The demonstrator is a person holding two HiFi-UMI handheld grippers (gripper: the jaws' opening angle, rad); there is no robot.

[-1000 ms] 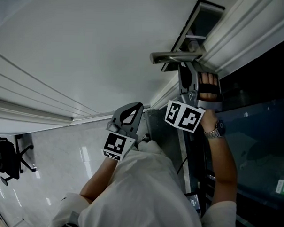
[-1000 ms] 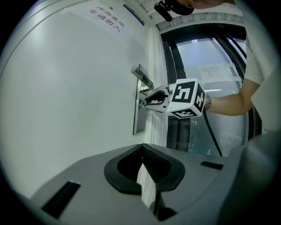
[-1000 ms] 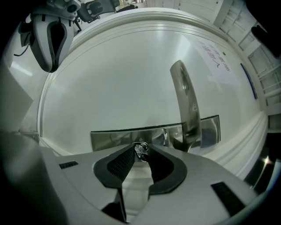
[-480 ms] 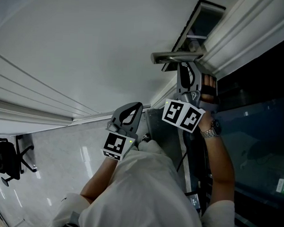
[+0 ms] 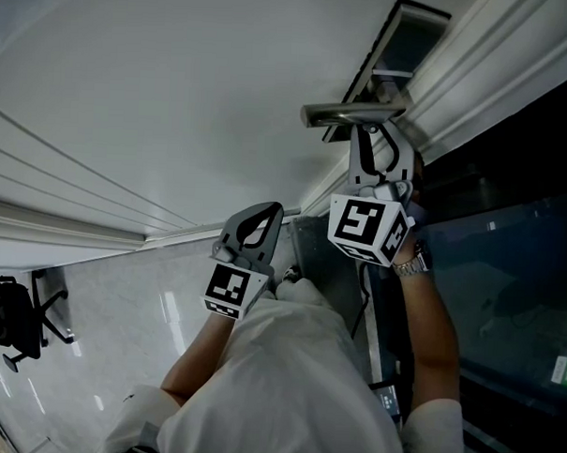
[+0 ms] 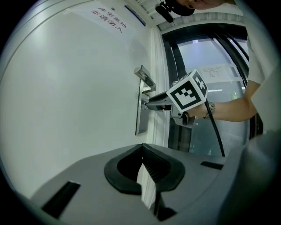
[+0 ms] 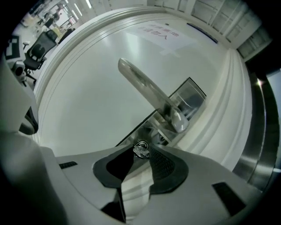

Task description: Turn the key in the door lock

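Key [image 7: 141, 150] sits in the lock of the white door [image 7: 88, 101], in the long metal plate [image 7: 189, 97] that runs close to the door's edge beside the frame, just below the silver lever handle [image 7: 145, 90]. The right claw [image 7: 141, 154] points at the plate. Its dark ribbed tips pinch the key's small metal head between them, and the jaws are opening slightly. The left claw [image 6: 142, 148] is held back from the door, well apart from the lock. Its tips are pressed together with nothing between them, and it faces the plain door panel. In the left gripper view the right claw's marker cube [image 6: 188, 91] shows level with the plate, under the handle.
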